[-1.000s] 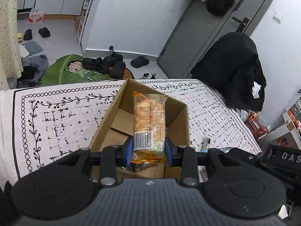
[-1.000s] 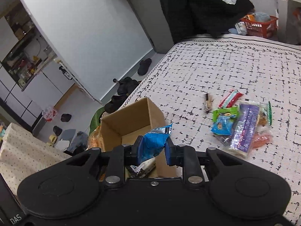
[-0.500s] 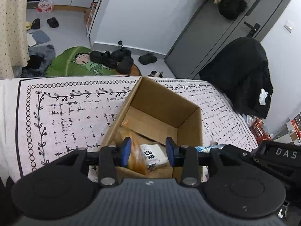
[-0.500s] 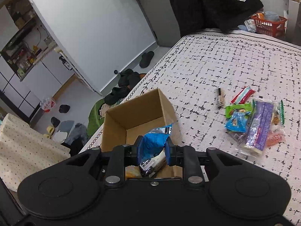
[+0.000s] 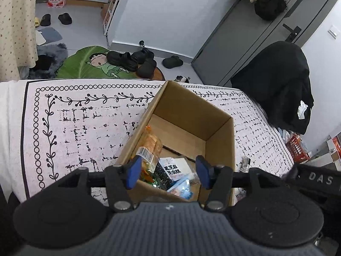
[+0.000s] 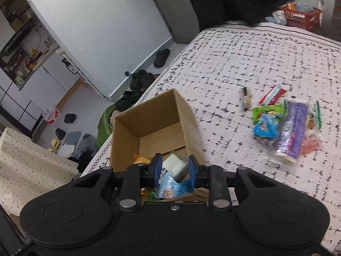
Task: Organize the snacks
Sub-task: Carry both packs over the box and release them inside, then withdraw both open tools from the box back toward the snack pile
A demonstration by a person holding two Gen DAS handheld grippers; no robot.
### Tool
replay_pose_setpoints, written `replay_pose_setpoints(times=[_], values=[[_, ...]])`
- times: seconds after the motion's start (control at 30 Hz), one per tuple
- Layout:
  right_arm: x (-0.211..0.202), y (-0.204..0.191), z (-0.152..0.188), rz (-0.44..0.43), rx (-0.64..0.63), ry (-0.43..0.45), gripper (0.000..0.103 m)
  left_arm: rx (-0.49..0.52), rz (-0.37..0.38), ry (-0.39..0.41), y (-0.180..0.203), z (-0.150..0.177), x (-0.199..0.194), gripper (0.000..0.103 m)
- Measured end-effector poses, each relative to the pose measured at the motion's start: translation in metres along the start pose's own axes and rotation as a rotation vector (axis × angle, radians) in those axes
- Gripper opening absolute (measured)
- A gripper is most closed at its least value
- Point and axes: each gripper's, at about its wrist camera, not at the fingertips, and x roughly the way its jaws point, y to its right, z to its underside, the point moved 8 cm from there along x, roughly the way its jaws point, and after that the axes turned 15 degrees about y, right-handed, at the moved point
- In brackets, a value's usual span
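- Left wrist view: white bedspread (image 5: pixel 85 119) with black vine border and dash pattern; beyond it grey floor, green cartoon mat (image 5: pixel 91 64), black shoes (image 5: pixel 130 58), grey door (image 5: pixel 251 32), dark coat (image 5: pixel 275 85) draped at right
- Open cardboard box (image 5: pixel 221 140) on the spread, holding an orange wafer pack (image 5: pixel 150 147), a black-and-white sachet (image 5: pixel 170 170) and a blue packet (image 5: pixel 181 188)
- Left gripper (image 5: pixel 168 171) over the box's near edge, jaws apart and opening, gripping nothing; near wall of the box hidden behind it
- Right wrist view: blurred; same box (image 6: pixel 149 117), loose snacks (image 6: pixel 287 125) heaped well apart on the right, red basket (image 6: pixel 300 18) beyond the bed
- Right gripper (image 6: pixel 173 168) narrow, jaws opening, blue packet (image 6: pixel 174 186) below and between, whether touching hard to tell
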Motion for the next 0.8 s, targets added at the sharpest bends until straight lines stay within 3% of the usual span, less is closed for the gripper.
replay_pose_setpoints(times=[0.07,0.17,0.23,0.5,0.67,0.73,0.8], values=[[-0.003,0.008,-0.001,0.013,0.002,0.000,0.028,0.004,0.004,0.002,0.002,0.001,-0.001,0.069],[-0.009,0.019,-0.002,0.034,0.001,0.010,0.038,0.016,0.008,0.006,0.006,0.003,-0.002,0.077],[-0.013,0.024,-0.003,0.045,-0.008,0.022,0.051,0.031,0.013,0.006,0.010,0.005,-0.003,0.078],[-0.025,0.053,-0.001,0.065,-0.042,0.020,0.057,0.030,0.059,-0.008,0.023,0.008,-0.005,0.083],[-0.034,0.078,-0.001,0.090,-0.046,0.032,0.068,0.069,0.056,0.000,0.034,0.009,-0.009,0.090],[-0.039,0.084,-0.002,0.070,-0.044,0.036,0.080,0.079,0.064,0.001,0.037,0.011,-0.010,0.092],[-0.045,0.090,-0.005,0.057,-0.041,0.057,0.086,0.083,0.059,0.032,0.039,0.011,-0.014,0.099]])
